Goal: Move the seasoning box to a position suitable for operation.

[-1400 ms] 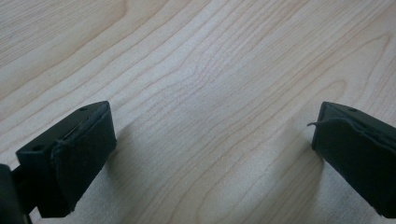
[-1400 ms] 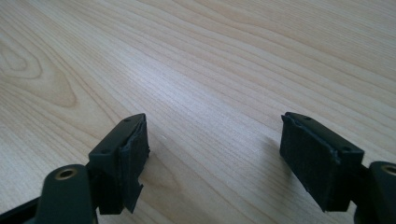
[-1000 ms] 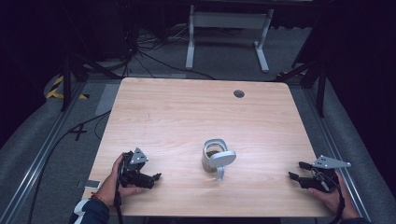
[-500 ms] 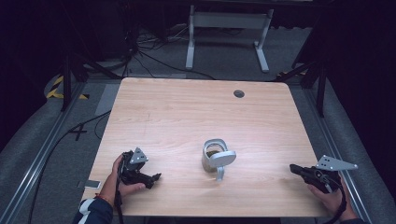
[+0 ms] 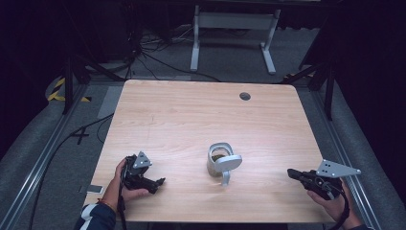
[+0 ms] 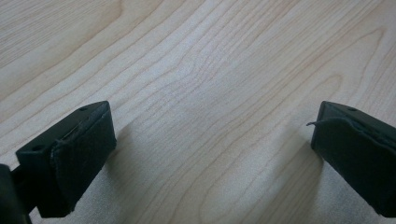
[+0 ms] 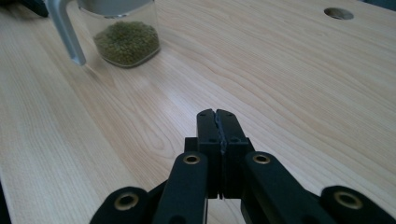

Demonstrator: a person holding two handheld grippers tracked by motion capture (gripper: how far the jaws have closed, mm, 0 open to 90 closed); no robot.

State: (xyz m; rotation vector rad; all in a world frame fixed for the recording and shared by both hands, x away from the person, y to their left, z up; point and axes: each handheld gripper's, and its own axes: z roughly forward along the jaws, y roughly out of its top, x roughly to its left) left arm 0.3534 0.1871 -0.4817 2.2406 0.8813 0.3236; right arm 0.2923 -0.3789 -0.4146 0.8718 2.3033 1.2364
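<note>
- The left gripper rests low over the table, held in the left hand, well to the left of the jar. Its 2 jaws stand wide apart in the left gripper view, with bare wood grain between them and nothing held.
- The right gripper is held in the right hand at the table's right edge, well to the right of the jar and pointing toward it. Its 2 jaws are pressed flat together in the right gripper view, gripping nothing.
- The jar is clear glass, stands upright between the 2 grippers, and holds green grains at the bottom.
- A grey handle sits on the jar's near side.
- A round hole lies in the table beyond the jar, near the far edge.
</note>
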